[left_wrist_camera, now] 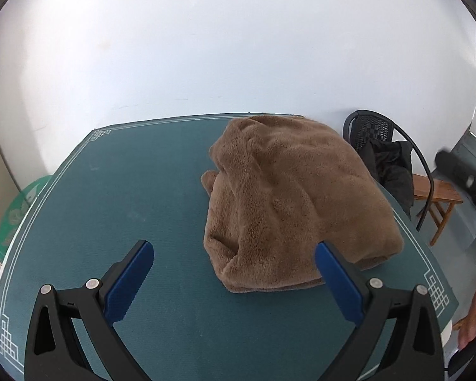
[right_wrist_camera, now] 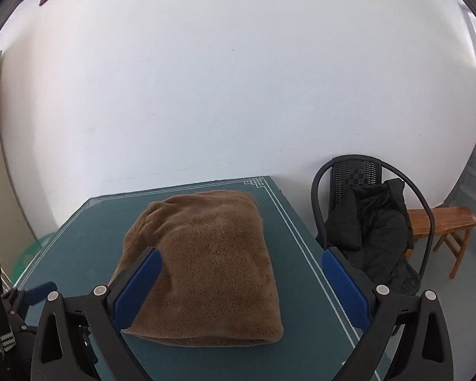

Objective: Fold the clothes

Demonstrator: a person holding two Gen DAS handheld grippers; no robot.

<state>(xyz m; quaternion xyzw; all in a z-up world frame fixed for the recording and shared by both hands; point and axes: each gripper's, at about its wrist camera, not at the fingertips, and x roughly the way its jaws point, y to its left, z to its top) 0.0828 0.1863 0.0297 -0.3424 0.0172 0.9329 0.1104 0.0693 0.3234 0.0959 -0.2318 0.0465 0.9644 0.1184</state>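
A brown fleecy garment [left_wrist_camera: 288, 197] lies folded into a thick bundle on the green table [left_wrist_camera: 127, 190]. In the left wrist view it sits right of centre, reaching the far edge. My left gripper [left_wrist_camera: 234, 249] hovers open above the table's near side, its right finger in front of the bundle's near corner, nothing between the fingers. In the right wrist view the same garment [right_wrist_camera: 206, 263] lies straight ahead on the table [right_wrist_camera: 295, 247]. My right gripper [right_wrist_camera: 241, 260] is open above its near end, holding nothing. The left gripper's blue fingertip [right_wrist_camera: 41, 289] shows at the left edge.
A black chair [right_wrist_camera: 365, 222] with a dark jacket [right_wrist_camera: 374, 238] stands right of the table, a wooden bench [right_wrist_camera: 441, 219] behind it. A white wall is close behind the table. A green round object [left_wrist_camera: 19, 209] sits off the table's left edge.
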